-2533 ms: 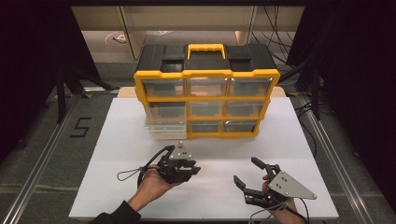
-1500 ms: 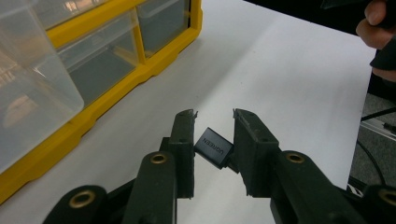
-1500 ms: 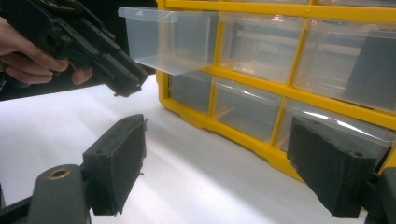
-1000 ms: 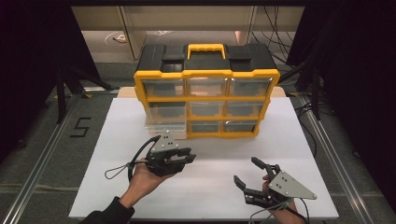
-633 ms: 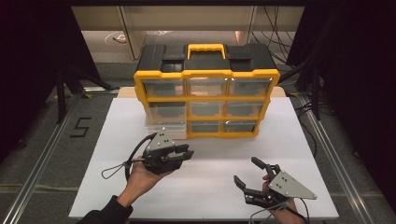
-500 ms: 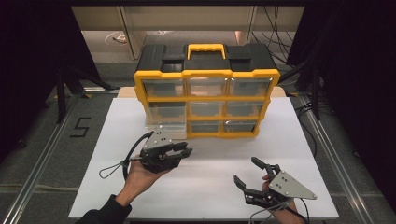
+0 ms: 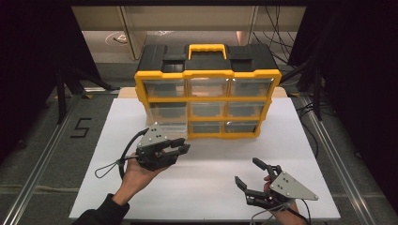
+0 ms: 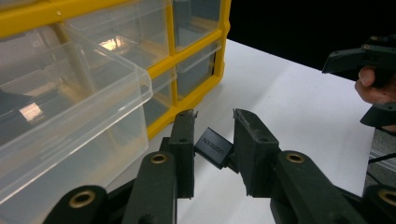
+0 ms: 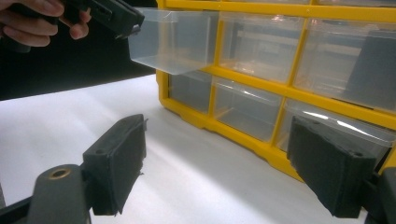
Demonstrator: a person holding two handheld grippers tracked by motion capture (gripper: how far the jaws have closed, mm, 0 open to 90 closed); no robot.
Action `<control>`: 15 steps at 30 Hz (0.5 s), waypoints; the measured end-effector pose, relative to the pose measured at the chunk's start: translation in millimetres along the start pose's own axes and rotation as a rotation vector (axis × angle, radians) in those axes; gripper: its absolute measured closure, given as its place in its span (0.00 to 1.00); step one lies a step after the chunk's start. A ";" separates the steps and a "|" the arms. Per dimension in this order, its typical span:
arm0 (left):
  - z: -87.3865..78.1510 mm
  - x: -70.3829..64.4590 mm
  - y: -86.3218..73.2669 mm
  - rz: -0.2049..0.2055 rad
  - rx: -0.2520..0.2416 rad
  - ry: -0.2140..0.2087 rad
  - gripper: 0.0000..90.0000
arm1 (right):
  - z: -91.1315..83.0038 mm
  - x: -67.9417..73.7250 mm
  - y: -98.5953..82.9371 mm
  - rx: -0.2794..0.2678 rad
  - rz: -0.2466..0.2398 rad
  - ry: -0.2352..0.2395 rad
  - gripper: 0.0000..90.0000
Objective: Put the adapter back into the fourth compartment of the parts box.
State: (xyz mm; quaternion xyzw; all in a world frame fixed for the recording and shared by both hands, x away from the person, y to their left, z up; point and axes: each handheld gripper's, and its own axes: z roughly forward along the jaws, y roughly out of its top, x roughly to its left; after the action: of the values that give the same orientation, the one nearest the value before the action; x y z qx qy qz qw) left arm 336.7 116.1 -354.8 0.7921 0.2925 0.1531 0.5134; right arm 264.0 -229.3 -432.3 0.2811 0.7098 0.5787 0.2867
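High view: left gripper (image 7: 180,149) shifted left, nearer drawer (image 7: 165,127).

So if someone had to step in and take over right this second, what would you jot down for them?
Left tool: shut on a small black rectangular plastic block with white lettering, held beside the pulled-out clear plastic drawer.
Right tool: open, holding nothing, low over the white table.
Yellow and black drawer cabinet: at the table's back; its other drawers look shut.
Done: drawer opened, block picked up.
Left, probably: drop the block into the drawer and push it shut.
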 end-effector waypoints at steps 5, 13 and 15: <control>-4.5 3.4 3.8 -0.004 -0.016 0.011 0.77 | 0.1 0.2 -0.1 0.002 0.001 0.001 0.23; -10.2 12.0 7.7 -0.019 -0.043 0.031 0.77 | 0.6 0.2 -0.4 0.001 -0.001 0.001 0.23; -11.0 13.0 8.5 -0.020 -0.048 0.035 0.77 | 0.6 0.2 -0.4 0.002 -0.001 0.001 0.23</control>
State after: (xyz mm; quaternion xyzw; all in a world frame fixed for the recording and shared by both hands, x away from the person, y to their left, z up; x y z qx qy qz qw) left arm 343.5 129.6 -343.2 0.7736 0.3056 0.1688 0.5288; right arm 264.3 -228.8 -432.8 0.2808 0.7106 0.5781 0.2865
